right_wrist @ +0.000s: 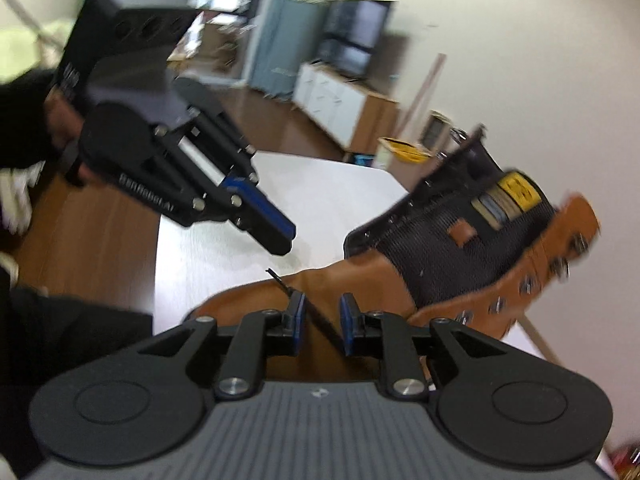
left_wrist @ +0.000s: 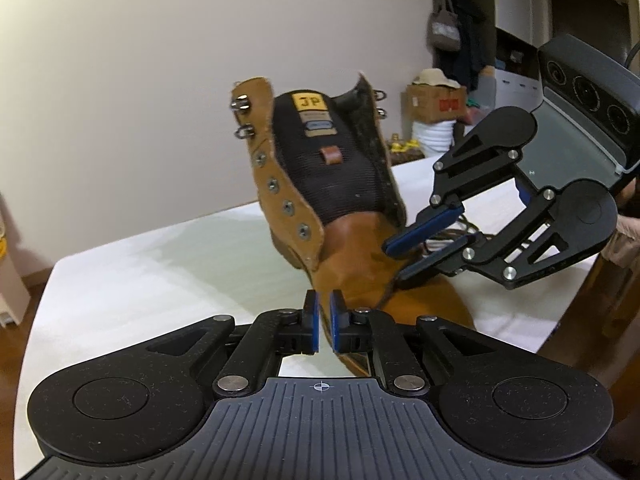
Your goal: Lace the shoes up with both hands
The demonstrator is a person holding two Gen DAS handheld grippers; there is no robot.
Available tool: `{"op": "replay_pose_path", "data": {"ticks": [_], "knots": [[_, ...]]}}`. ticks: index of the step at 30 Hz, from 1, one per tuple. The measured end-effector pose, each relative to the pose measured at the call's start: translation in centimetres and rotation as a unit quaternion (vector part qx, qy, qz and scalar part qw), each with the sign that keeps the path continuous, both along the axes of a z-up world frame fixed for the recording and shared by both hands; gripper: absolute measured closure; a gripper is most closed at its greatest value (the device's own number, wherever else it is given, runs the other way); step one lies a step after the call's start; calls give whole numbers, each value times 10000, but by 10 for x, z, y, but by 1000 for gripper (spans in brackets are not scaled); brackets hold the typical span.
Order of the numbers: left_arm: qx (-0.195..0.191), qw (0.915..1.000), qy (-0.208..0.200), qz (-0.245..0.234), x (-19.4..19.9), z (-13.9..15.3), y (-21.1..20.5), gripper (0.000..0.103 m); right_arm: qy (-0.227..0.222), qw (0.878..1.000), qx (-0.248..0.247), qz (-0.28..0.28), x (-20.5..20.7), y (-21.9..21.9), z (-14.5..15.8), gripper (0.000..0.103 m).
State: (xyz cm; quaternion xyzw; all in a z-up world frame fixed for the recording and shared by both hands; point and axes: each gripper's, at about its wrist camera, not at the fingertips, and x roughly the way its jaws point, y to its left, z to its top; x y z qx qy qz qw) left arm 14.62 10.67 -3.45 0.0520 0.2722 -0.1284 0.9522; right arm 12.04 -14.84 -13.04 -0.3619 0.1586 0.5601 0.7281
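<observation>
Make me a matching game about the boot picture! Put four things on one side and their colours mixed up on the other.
Things:
1. boot leather
2. boot tongue
3. table
4. gripper pads

Colours:
A. white
B. blue
C. tan brown
D. black mesh

Pairs: 1-C, 2-D, 3-A, 4-B
</observation>
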Motion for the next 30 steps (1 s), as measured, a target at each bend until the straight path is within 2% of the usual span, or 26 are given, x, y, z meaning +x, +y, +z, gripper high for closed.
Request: {"op": "replay_pose_path", "data": {"ticks": [2,4,5,7,12,15,20,24,25,30], "knots": [[-67,9999,2,80,2,0,4,85,164,9996,-164,151,4,4,3,83],[-194,9997,9,168,5,1,9,76,448,9985,-253,175,10,7,6,96],[-264,9995,9,197,6,2,11,74,498,9982,-288,176,9,7,6,99],[-404,9989,-4,238,9,5,14,69,506,9982,-307,88,3,7,7,100],[-712,9970,-42,316,18,15,20,65,430,9988,-121,-221,-11,1,7,100],[-946,9949,-79,348,30,24,21,64,200,9985,15,-511,-24,-7,6,100],[-944,9949,-12,352,54,35,15,65,-243,9949,186,-965,-32,-17,13,100],[-815,9958,73,421,66,41,20,65,-910,9899,-30,-1090,-32,-9,21,100],[-800,9959,85,419,67,41,22,63,-1036,9892,-149,-1024,-34,-5,19,100],[-797,9960,118,376,63,40,27,63,-1584,9823,-725,-681,-41,17,9,100]]}}
